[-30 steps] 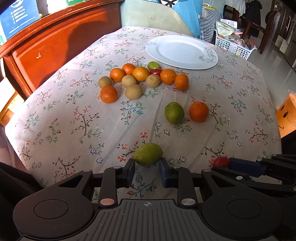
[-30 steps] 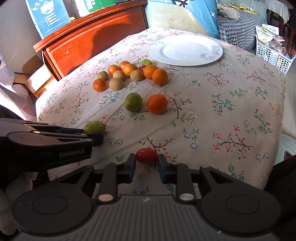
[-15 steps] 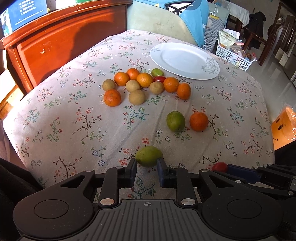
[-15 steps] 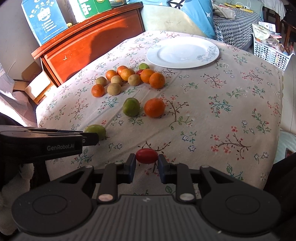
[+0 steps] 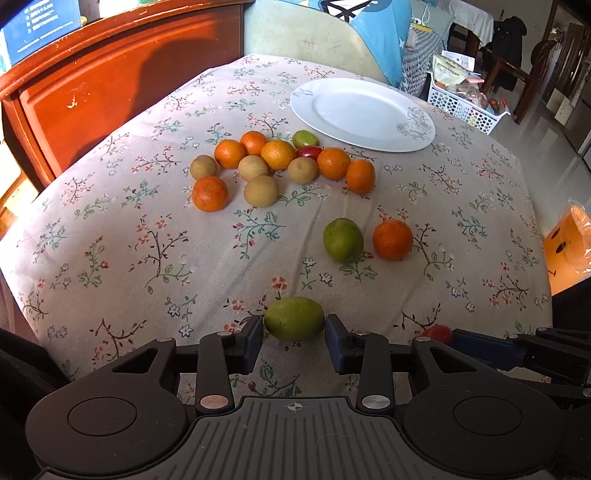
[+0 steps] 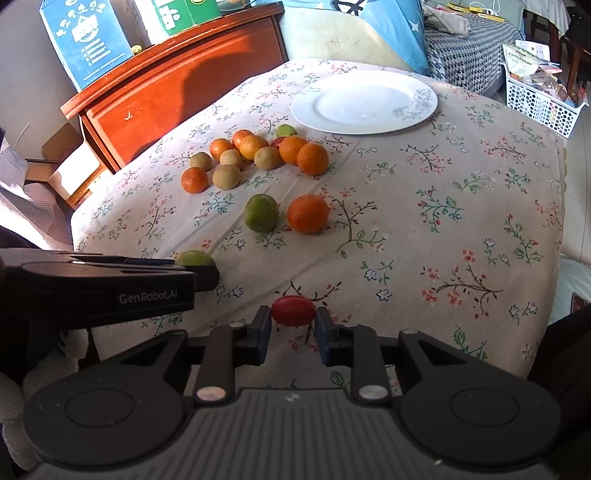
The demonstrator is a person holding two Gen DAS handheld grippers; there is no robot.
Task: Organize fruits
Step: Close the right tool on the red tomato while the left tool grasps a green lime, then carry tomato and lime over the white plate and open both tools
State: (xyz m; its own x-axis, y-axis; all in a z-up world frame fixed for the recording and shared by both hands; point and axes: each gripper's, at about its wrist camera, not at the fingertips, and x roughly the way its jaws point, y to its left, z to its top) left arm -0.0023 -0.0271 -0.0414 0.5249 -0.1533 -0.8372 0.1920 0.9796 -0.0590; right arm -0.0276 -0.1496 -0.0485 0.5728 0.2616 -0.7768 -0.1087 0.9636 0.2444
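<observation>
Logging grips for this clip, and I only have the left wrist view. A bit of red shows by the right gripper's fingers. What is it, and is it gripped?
Observer: It is a small oval red fruit. The right gripper has a pad pressed against each end of it.
Operator: And what stands on top of the wooden cabinet? My frame cuts it off.
Observer: A blue carton and a green carton stand side by side on the wooden cabinet.
</observation>
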